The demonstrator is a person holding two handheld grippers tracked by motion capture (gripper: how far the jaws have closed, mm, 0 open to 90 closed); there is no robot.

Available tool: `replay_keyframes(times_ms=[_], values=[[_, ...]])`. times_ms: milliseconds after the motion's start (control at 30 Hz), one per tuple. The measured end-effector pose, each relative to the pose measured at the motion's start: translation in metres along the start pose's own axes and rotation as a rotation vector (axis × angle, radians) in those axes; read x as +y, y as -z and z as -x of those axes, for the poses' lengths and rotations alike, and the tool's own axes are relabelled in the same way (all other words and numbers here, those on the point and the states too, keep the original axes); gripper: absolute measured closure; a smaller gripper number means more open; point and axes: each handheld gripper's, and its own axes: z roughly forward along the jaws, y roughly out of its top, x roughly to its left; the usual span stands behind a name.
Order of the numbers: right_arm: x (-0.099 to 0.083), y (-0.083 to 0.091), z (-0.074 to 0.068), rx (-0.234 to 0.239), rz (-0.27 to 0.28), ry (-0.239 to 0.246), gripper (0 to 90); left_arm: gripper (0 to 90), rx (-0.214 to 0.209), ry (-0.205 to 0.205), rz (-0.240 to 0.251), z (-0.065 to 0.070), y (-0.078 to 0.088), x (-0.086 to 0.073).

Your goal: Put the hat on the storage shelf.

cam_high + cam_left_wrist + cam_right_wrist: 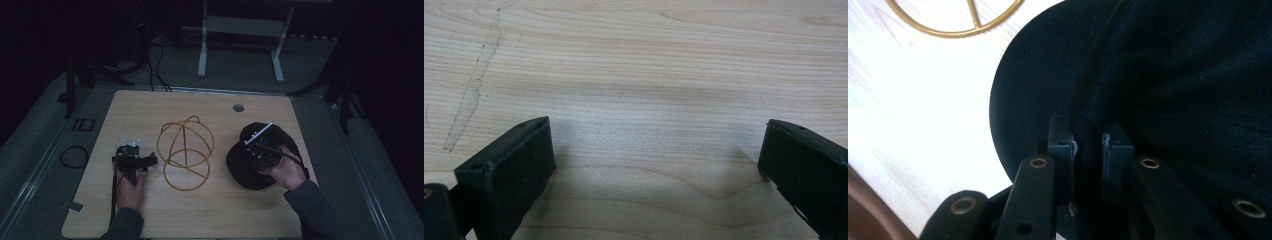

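Black cap [250, 165] sits at the counter's [210, 215] right side, brim toward the gold wire frame [185, 152] at centre; my right gripper [1087, 145] has its jaws nearly closed, pinching a fold of the fabric where brim meets crown, likely the firmest spot for lifting. Left gripper [654, 165] rests left of the frame, jaws wide apart over bare wood, holding nothing; I judge it waiting.

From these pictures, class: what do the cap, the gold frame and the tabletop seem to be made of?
Cap: black woven cloth, matte; a fine weave shows in the right gripper view.
Frame: thin wire or rod, probably metal, with a gold sheen.
Tabletop: pale wood or wood-look laminate, smooth; grain lines show.
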Motion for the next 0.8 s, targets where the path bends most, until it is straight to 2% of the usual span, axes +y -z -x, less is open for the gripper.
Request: replay_keyframes(times_ms=[67, 367, 500, 800], values=[[0.003, 0.008, -0.002, 0.008, 0.005, 0.045, 80.0, 1.2, 0.000, 0.000, -0.001, 0.000, 0.000, 0.000], [0.014, 0.026, -0.001, 0.010, -0.009, 0.105, 79.8, 1.2, 0.000, 0.000, -0.001, 0.000, 0.000, 0.000], [0.018, 0.030, 0.001, 0.007, -0.012, 0.118, 79.7, 1.2, 0.000, 0.000, -0.001, 0.000, 0.000, 0.000], [0.034, 0.043, 0.007, -0.013, 0.006, 0.114, 79.5, 1.2, 0.000, 0.000, -0.002, 0.000, 0.000, 0.000]])
